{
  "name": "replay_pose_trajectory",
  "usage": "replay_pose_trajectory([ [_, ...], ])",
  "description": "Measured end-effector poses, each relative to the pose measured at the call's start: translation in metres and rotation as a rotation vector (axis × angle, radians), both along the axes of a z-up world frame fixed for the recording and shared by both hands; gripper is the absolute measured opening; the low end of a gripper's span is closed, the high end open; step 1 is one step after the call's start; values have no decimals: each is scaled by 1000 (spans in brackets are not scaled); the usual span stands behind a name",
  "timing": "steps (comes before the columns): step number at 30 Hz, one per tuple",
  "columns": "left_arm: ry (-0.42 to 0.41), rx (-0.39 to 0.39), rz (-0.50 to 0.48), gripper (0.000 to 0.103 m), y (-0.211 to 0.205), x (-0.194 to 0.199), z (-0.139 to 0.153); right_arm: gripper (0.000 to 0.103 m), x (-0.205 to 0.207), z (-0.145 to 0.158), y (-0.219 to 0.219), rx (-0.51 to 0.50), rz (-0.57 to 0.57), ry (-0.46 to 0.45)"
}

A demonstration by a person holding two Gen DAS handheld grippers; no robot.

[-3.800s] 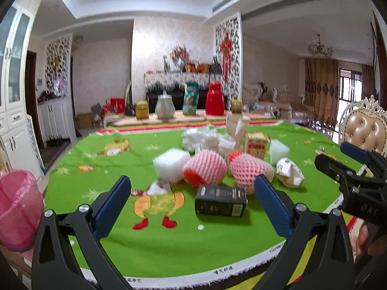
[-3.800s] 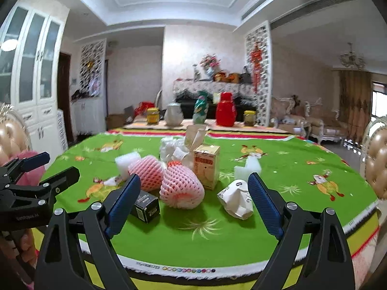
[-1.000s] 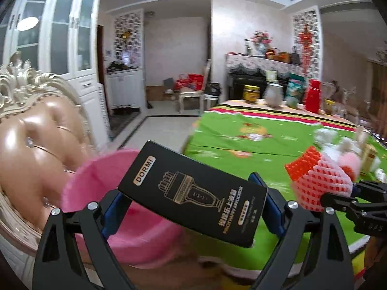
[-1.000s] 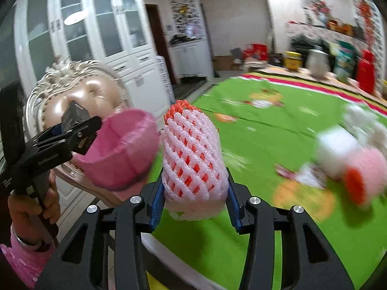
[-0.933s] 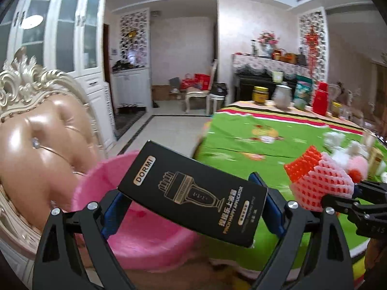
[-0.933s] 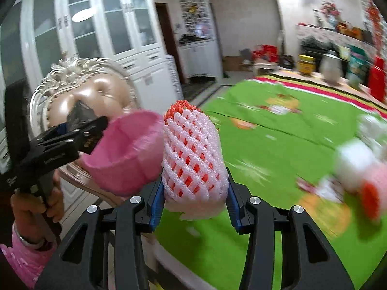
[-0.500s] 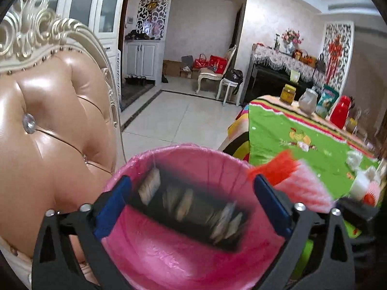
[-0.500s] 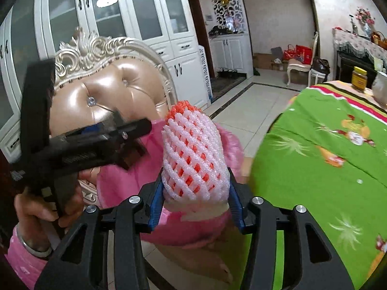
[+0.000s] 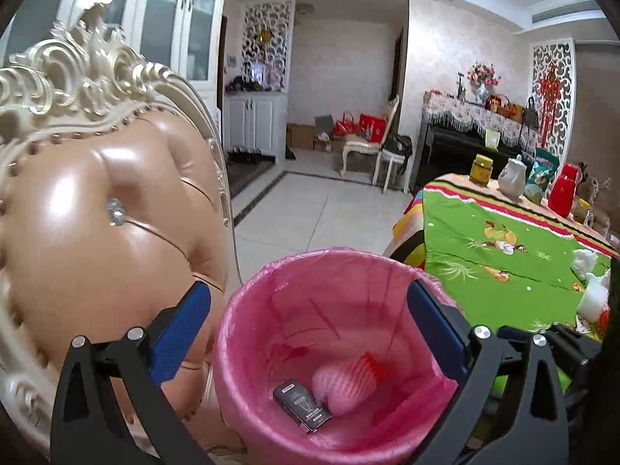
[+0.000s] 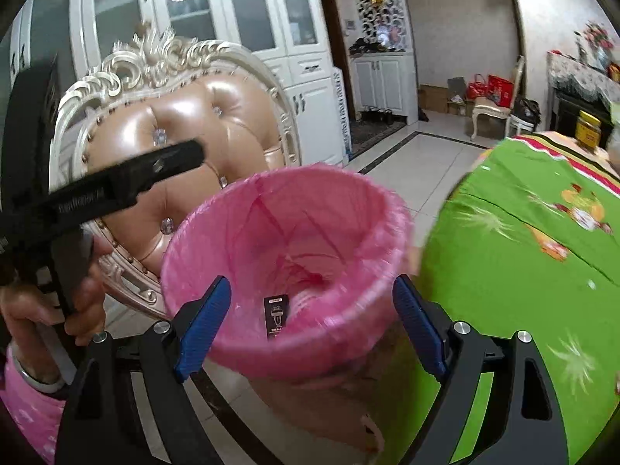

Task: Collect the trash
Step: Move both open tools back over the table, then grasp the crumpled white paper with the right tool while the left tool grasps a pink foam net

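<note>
both grippers over pink-lined bin (image 9: 248,302). left gripper (image 9: 310,327) jaws wide, empty. right gripper (image 10: 312,323) jaws just opened, empty. black box (image 9: 302,405) flat on bin bottom, long axis toward wall; foam net (image 9: 347,385) beside it, touching.

left claw (image 9: 306,329) wide open, right claw (image 10: 312,319) jaws just opened, both empty
</note>
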State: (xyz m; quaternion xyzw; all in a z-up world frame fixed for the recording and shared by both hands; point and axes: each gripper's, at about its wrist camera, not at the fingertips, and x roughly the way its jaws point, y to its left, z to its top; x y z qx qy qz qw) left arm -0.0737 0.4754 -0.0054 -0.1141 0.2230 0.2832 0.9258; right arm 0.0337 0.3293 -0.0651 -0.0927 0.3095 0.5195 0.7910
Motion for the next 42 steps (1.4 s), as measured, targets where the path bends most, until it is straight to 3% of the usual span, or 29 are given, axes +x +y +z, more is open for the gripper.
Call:
replay_pose_trajectory([
  [10,-37,-32,-139,98,-93,12,-7,83,7,19,-134,32,-199,-60],
  [20,3,5,-459,98,-256,72,-15,85,20,26,-292,39,-519,-137],
  [28,75,52,-667,98,-385,127,-27,85,40,15,-436,21,-798,-109],
  [33,110,-19,-721,98,-423,158,-40,85,56,5,-505,-42,-931,-84],
  [42,185,-129,-708,98,-442,205,-54,85,102,-26,-554,-160,-999,15],
])
